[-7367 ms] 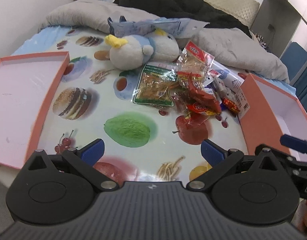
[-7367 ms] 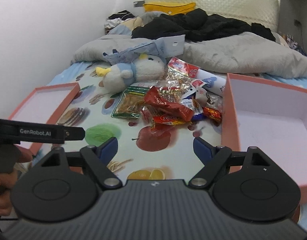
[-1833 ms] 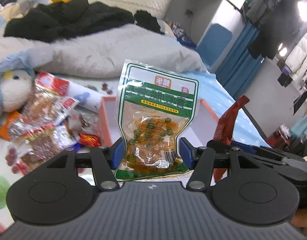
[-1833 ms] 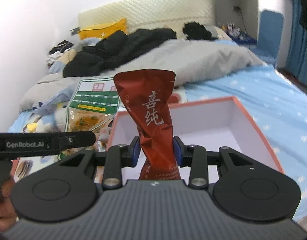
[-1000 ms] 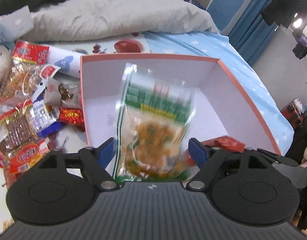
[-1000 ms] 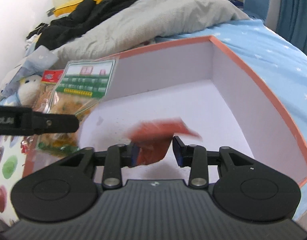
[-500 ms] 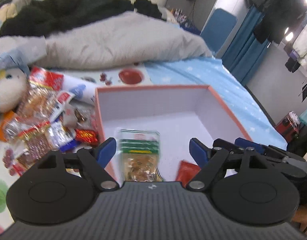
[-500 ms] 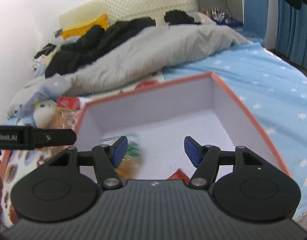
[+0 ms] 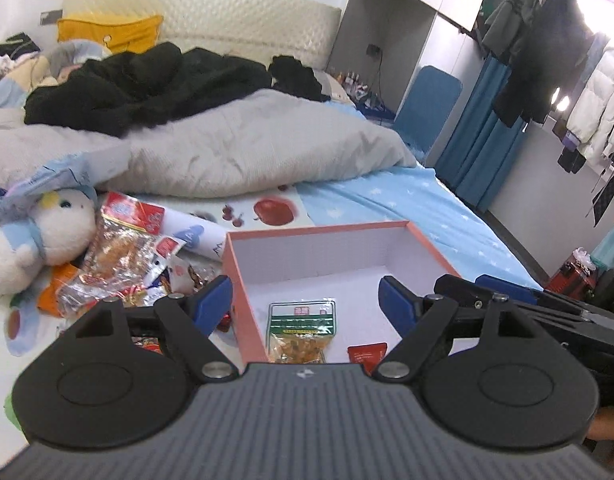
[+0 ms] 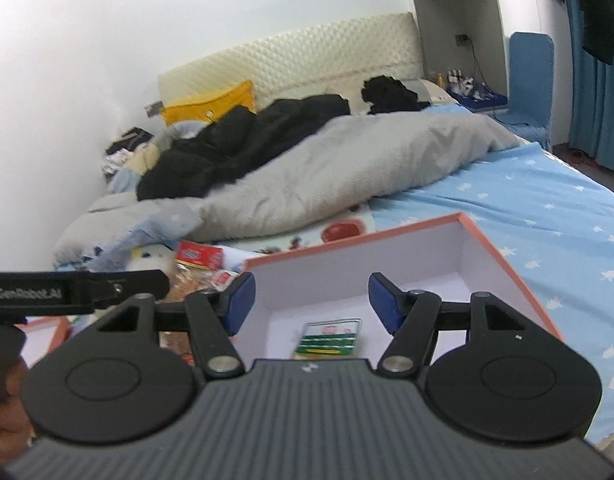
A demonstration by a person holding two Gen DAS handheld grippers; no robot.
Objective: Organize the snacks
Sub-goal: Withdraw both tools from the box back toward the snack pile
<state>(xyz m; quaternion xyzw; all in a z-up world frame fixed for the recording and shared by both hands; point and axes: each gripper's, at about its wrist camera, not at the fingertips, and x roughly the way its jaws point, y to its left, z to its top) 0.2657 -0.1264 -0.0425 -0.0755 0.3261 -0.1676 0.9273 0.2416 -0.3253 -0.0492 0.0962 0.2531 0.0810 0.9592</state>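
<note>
The pink box (image 9: pixel 243 280) sits on the bed with the green snack bag (image 9: pixel 301 330) and a small red packet (image 9: pixel 367 354) lying flat on its floor (more snacks (image 9: pixel 123 264) piled just left of it, beside the plush toy (image 9: pixel 39 240)). The left gripper (image 9: pixel 305 300) hangs over it with jaws spread wide, nothing between them. The right gripper (image 10: pixel 311 300) has its jaws apart and empty too, a bit narrower.
</note>
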